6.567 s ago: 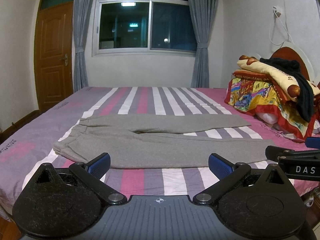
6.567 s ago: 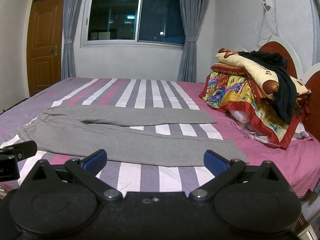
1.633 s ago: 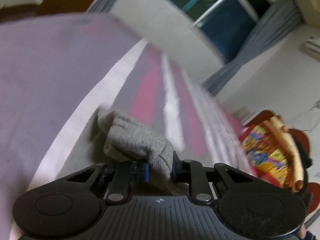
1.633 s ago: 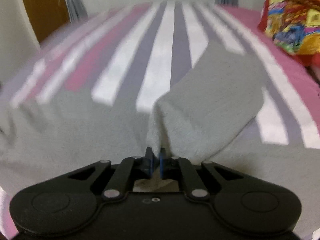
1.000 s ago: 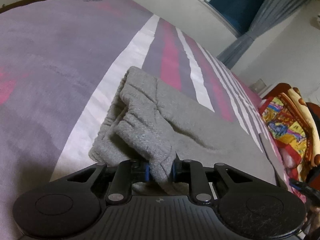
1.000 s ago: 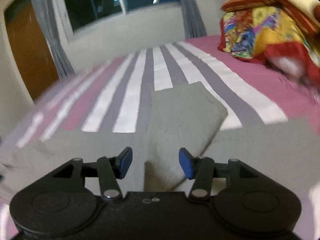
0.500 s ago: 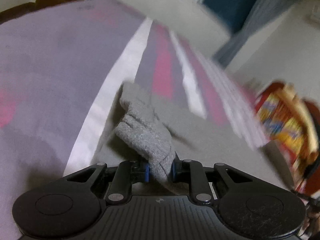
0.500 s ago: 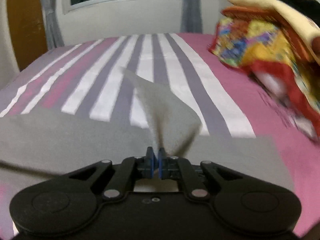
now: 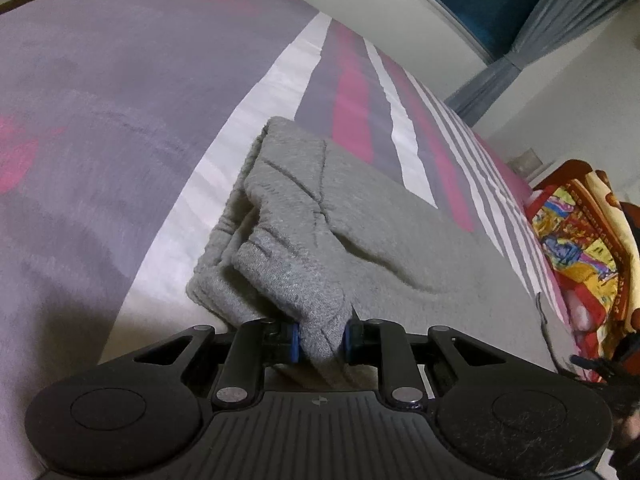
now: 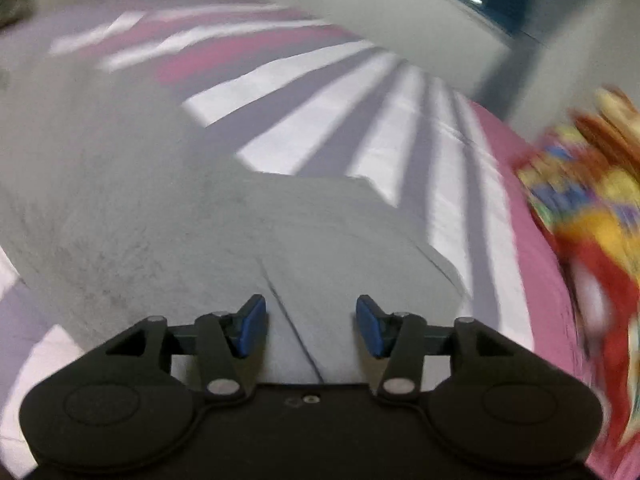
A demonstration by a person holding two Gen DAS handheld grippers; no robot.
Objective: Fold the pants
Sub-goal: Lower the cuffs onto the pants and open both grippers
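Grey pants (image 9: pixel 384 232) lie on the striped bed. In the left wrist view my left gripper (image 9: pixel 319 342) is shut on a bunched fold of the waistband end, which is pulled over onto the rest of the pants. In the blurred right wrist view my right gripper (image 10: pixel 311 326) is open, its blue pads (image 10: pixel 252 326) apart just above the flat leg end of the pants (image 10: pixel 320 248). A dark seam line runs between the pads.
The bed sheet (image 9: pixel 120 80) has purple, white and pink stripes. A pile of colourful quilts (image 9: pixel 584 240) sits at the right, also in the right wrist view (image 10: pixel 592 216). A window and grey curtain (image 9: pixel 520 12) are behind the bed.
My right gripper has opened and let go of the leg end, which now lies flat. My left gripper still holds the waistband fold and has lowered it toward the bed.
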